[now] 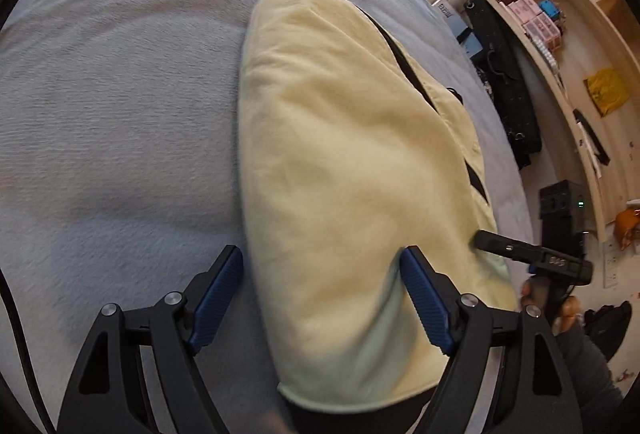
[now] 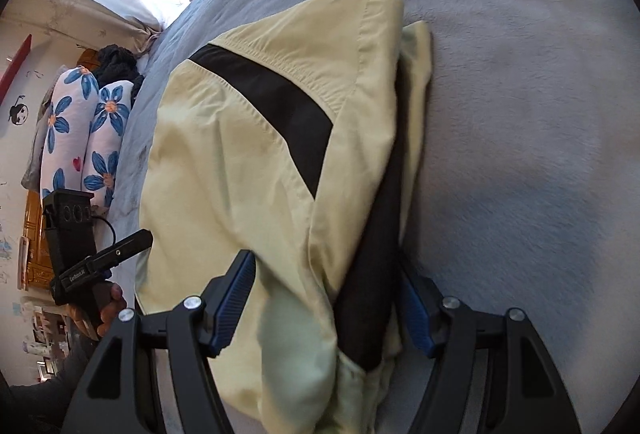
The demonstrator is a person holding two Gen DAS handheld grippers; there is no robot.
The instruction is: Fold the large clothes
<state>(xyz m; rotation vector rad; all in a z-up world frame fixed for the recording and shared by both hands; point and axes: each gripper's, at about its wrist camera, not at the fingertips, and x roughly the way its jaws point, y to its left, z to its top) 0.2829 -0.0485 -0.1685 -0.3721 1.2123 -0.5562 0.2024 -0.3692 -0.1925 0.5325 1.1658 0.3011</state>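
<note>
The pale yellow jacket (image 2: 248,162) is lying folded on the grey bed (image 1: 112,94), near edge toward the person. Both the left tool (image 1: 320,290) and right tool (image 2: 328,298) are spread wide around that edge, cloth between the pads but not pinched, probably lining up for the next fold.

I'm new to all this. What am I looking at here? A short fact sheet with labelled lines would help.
Surface: grey blanket
Garment: pale yellow jacket with black stripes, folded into a long bundle
Left gripper: fingers spread around the near end of the jacket
Right gripper: fingers spread around the near end too
Background: wooden shelves, flowered pillows
</note>
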